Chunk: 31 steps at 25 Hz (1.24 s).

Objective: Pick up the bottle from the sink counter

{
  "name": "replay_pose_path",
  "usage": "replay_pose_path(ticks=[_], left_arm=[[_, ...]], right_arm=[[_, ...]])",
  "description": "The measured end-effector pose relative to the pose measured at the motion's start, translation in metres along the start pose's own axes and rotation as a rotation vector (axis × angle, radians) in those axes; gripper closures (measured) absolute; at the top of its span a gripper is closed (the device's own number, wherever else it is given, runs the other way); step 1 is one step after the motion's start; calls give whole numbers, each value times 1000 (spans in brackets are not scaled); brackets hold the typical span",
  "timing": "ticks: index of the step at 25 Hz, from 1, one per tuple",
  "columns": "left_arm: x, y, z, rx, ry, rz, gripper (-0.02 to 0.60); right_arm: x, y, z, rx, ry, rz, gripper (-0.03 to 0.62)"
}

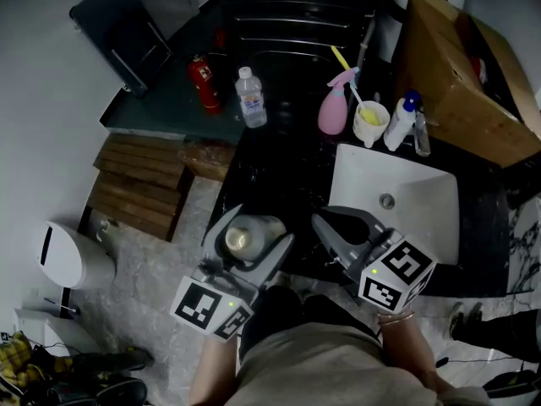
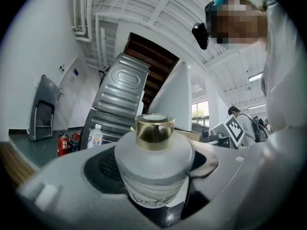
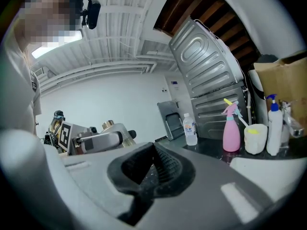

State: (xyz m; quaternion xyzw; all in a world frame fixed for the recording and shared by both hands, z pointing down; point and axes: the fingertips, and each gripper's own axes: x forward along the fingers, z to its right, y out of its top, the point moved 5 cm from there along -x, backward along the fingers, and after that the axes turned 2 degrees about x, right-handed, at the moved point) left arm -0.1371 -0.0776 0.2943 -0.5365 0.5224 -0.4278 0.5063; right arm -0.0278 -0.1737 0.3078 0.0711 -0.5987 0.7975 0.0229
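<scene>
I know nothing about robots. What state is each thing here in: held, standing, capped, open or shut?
Frosted white bottle with gold cap: capped, upright, gripped in the left tongs.
Left tongs: shut on that bottle.
Right tongs: shut, holding nothing.
Clear plastic water bottle: capped, standing on the dark counter.
Pink spray bottle: upright behind the basin.
White sink basin: empty.
</scene>
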Motion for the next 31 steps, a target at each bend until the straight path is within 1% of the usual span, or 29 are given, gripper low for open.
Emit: replay_pose_path(ticks=[9,14,18,31], left_arm=[[3,1,2,9,-35,19,233],[8,5,6,31,-47,11,233],[10,5,5,22,-59,15,233],[15,-2,0,24,-67,-11,233]], right_arm=[[2,-4,1,-5,2,-9,591],[2,-2,5,-16,-23,2,591],[5,-5,5,-27,-25,-12,591],[4,-6,7,-52,-20,-23,591]])
